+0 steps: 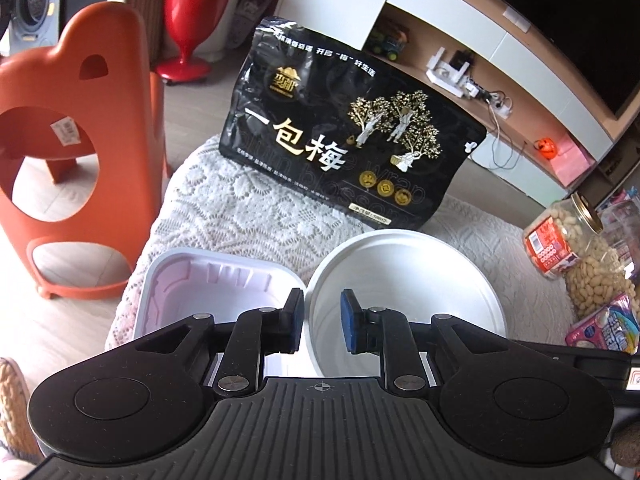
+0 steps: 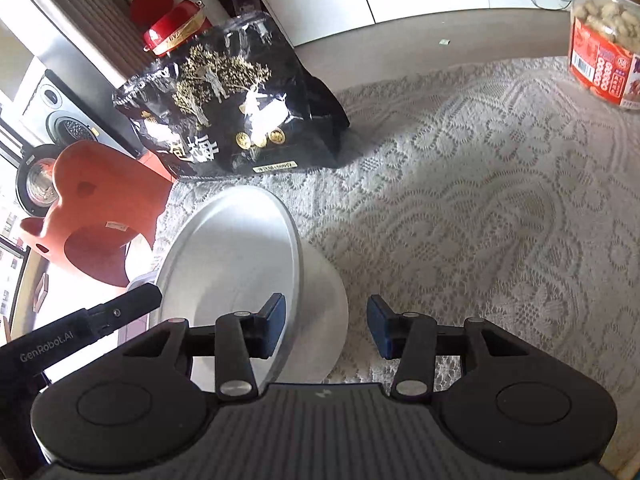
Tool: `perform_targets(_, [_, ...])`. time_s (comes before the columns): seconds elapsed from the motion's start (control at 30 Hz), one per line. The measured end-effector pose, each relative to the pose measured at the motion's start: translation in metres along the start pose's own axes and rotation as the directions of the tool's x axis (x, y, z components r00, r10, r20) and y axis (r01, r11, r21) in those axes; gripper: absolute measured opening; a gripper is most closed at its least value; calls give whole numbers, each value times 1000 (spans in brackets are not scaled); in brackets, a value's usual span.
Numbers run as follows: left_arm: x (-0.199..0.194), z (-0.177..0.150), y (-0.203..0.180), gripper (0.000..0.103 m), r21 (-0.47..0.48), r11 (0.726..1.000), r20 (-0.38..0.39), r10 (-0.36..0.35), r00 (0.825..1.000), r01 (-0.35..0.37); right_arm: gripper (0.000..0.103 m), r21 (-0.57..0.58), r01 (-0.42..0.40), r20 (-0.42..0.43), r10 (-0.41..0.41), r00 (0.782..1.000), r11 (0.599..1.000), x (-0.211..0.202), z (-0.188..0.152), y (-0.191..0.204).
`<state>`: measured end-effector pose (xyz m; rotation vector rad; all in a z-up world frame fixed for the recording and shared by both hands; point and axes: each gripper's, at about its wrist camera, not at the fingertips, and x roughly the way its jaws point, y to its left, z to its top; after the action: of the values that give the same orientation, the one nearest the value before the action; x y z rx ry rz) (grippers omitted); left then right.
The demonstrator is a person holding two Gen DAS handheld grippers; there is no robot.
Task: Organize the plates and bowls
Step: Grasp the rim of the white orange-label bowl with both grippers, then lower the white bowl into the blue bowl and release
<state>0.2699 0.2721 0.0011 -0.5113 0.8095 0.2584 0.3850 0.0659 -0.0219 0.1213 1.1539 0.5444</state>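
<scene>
Left wrist, claw (image 1: 320,322) perhaps gripping bowl (image 1: 404,280)

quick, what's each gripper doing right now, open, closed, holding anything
Left gripper: jaws open, straddling the rim of the round white plastic bowl, pads not pressing.
Right gripper: open, holding nothing, one finger inside that bowl's rim.

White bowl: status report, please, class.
Left gripper astride white bowl rim, grip unclear. Right gripper open at its other side. Lilac square tray close beside bowl; black snack bag behind.

Bright window glare at left; sharp frames, curved fisheye edges.
</scene>
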Motion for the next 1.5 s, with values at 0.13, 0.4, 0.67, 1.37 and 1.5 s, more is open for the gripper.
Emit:
perform_targets(0.13, [6, -3, -2, 28, 29, 999, -16, 46, 999, -46, 37, -32, 30, -31, -31, 999, 999, 3, -8, -1])
perform_targets(0.4, [-9, -10, -31, 28, 79, 987, -77, -136, 988, 142, 20, -28, 7, -36, -8, 999, 1000, -28, -16, -8])
perform_targets(0.67, [-91, -51, -136, 28, 300, 857, -122, -400, 908, 418, 21, -54, 58, 153, -49, 987, 997, -183, -52, -88])
perform_targets(1.37, [-52, -120, -222, 28, 374, 815, -372, -305, 877, 442, 42, -50, 252, 218, -235, 947, 967, -232, -119, -188])
perform_targets(1.5, [-51, -116, -201, 28, 363, 833, -354, -292, 888, 418, 43, -49, 313, 173, -300, 938, 949, -219, -118, -192])
